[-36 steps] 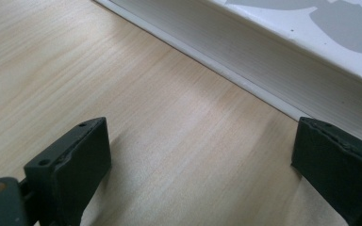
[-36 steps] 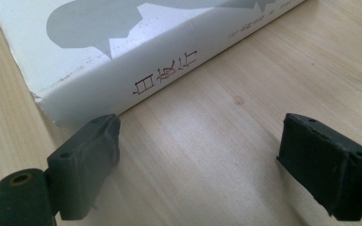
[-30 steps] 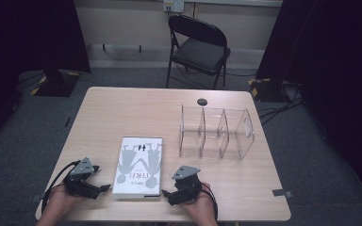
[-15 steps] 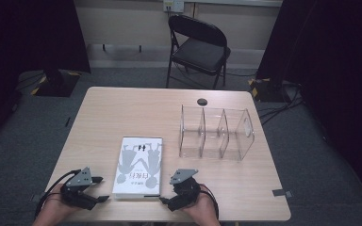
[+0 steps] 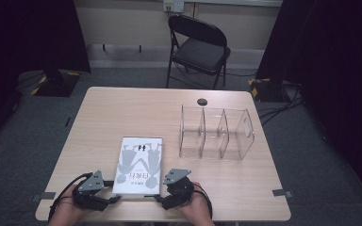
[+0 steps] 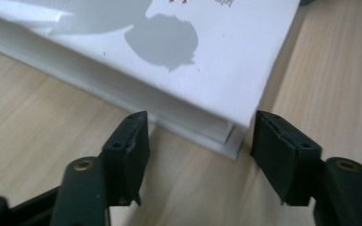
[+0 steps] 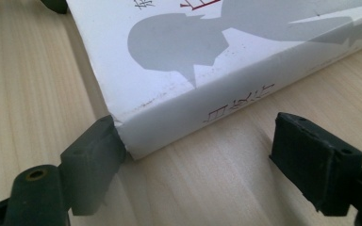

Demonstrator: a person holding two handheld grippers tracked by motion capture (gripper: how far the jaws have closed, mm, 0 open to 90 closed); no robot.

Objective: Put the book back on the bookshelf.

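White book — grey silhouettes, red lettering — flat on table

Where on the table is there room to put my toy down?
The table's far left, beyond the white book, is bare wood. There's a strip between the clear organizer and the near edge. It's crowded around the book's near corners.

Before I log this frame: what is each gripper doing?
Left gripper: open, jaws just closing around the white book's near corner, not gripping it.
Right gripper: open, one jaw against the book's corner.
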